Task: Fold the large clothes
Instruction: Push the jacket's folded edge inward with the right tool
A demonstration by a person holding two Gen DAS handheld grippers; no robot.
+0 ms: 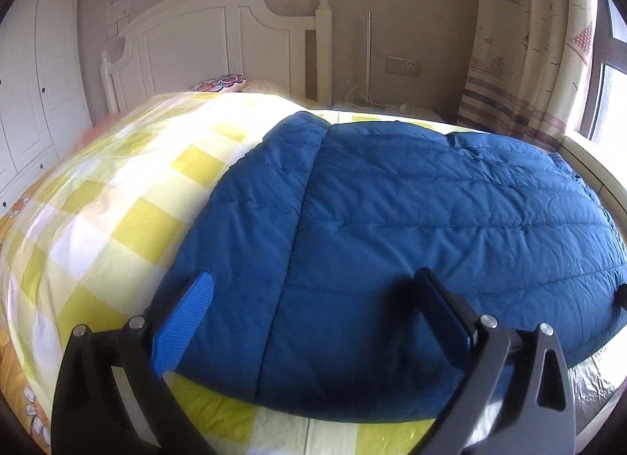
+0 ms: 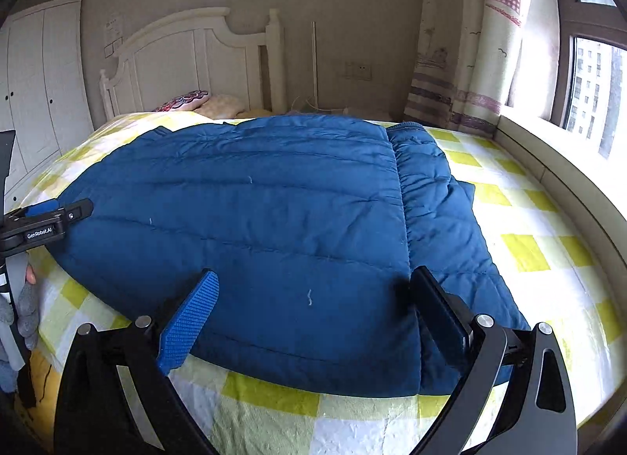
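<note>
A large blue quilted down coat point(image 1: 392, 228) lies flat on the bed, partly folded, with a sleeve laid along its left side in the left wrist view. It also shows in the right wrist view point(image 2: 274, 220), with a folded sleeve point(image 2: 439, 200) along its right side. My left gripper point(image 1: 313, 278) is open and empty, hovering over the coat's near edge. It shows from the side at the left of the right wrist view point(image 2: 58, 210). My right gripper point(image 2: 313, 278) is open and empty above the coat's near right part.
The bed has a yellow and white checked cover point(image 1: 117, 200). A white headboard point(image 1: 203, 36) and pillows point(image 2: 188, 100) stand at the far end. A white wardrobe point(image 1: 35, 83) is left; a curtain point(image 2: 470, 44), windowsill point(image 2: 568, 165) and window are right.
</note>
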